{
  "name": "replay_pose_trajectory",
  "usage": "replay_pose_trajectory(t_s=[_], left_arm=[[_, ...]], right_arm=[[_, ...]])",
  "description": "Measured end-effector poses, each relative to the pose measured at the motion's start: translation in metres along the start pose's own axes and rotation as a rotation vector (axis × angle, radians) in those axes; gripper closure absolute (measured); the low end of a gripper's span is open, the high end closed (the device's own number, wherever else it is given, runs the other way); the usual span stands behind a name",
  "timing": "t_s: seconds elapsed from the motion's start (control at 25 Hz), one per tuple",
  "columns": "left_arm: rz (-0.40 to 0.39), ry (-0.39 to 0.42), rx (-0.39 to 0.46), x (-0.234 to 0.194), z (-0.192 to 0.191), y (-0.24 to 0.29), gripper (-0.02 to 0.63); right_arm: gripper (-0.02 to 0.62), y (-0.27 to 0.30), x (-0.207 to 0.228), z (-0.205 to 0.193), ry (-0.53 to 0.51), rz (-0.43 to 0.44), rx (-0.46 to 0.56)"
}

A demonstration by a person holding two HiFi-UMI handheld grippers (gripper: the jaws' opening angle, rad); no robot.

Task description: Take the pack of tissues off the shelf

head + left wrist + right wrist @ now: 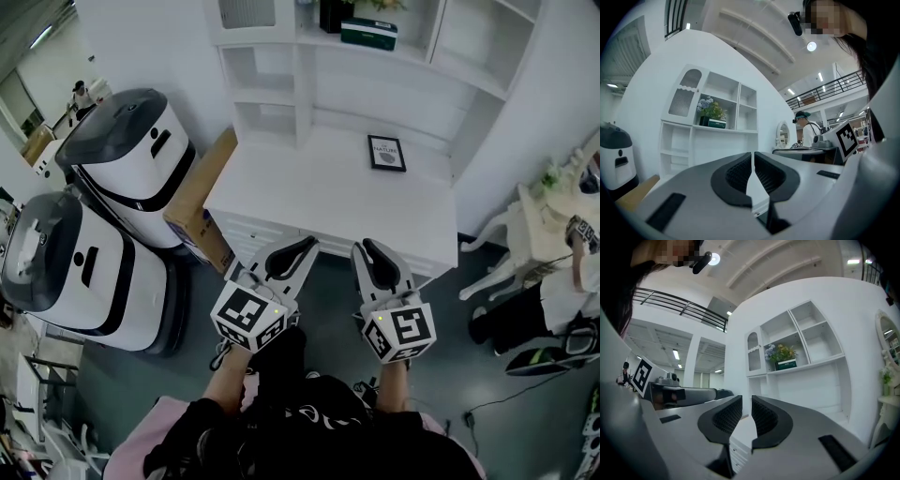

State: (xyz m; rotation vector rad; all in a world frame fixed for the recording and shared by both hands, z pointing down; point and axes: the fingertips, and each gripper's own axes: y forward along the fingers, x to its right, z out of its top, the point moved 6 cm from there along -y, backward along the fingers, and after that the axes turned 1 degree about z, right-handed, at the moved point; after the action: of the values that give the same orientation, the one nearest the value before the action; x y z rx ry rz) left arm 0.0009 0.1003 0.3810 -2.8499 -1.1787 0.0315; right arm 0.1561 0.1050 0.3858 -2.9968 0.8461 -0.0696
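Tissue pack (368, 33) dark green, pale label on front; flat on white shelf (412, 60)

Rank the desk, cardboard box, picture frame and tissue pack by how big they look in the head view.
1. Desk, by far the largest.
2. Cardboard box, beside the desk.
3. Picture frame and tissue pack: these look about alike. The pack is farther from the camera, so I won't rank them.
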Motion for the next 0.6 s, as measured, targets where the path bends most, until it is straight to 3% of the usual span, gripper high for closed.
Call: replay_pose_trajectory(t_s=[0.24,0.6], left_arm=[[-0.041,-0.009,0.0,-0.044,-0.008,0.034,0.577],[-0.09,-0.008,0.021,-0.143,-0.001,0.084,0.575]], right_arm=[[0.508,0.047,0.022,-0.002,-0.018,-0.034,-0.011],[0.508,0.158,0.039,0.008,-0.031,-0.045,-0.02]])
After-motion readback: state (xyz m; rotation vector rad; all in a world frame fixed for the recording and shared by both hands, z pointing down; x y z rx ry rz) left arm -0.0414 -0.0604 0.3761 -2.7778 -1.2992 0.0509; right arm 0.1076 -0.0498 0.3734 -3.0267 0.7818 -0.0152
